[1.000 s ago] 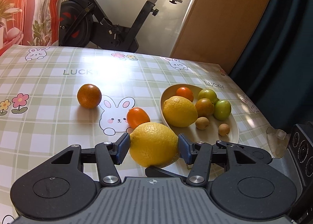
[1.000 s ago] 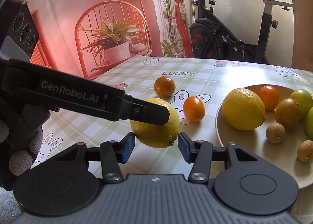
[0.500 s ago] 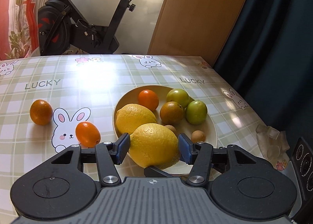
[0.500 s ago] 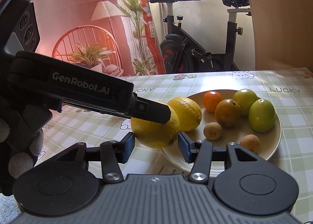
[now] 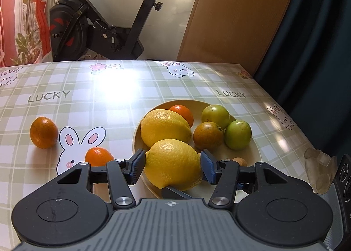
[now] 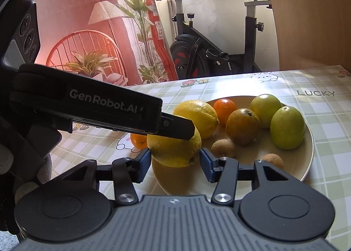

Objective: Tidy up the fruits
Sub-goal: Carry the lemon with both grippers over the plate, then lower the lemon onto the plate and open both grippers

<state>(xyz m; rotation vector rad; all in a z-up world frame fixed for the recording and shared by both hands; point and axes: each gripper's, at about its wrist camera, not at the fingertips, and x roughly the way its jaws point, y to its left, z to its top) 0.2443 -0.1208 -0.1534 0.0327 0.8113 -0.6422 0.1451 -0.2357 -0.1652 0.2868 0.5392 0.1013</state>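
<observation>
A large yellow lemon (image 5: 173, 163) hangs just above the near-left rim of the cream plate (image 5: 252, 152). My left gripper (image 5: 173, 167) is shut on it, a pad on each side. My right gripper (image 6: 175, 161) is also shut on the same lemon (image 6: 173, 150), gripping it crosswise. One right finger (image 5: 175, 191) shows under the fruit, and one left finger (image 6: 175, 128) lies over its top. On the plate lie a second lemon (image 5: 164, 128), a small orange (image 5: 182, 113), a brownish orange (image 5: 208, 136), two green fruits (image 5: 238, 134) and two small brown fruits (image 6: 222, 148).
Two oranges (image 5: 43, 129) (image 5: 98, 156) lie on the checked tablecloth left of the plate. A crumpled clear plastic piece (image 5: 318, 170) sits at the table's right edge. An exercise bike (image 5: 105, 31) stands beyond the far edge. A gloved hand (image 6: 11, 163) holds the left gripper.
Both grippers have carried the lemon rightward together, from over the bare cloth near the oranges to above the plate's near rim. The grip on the lemon looks the same.
</observation>
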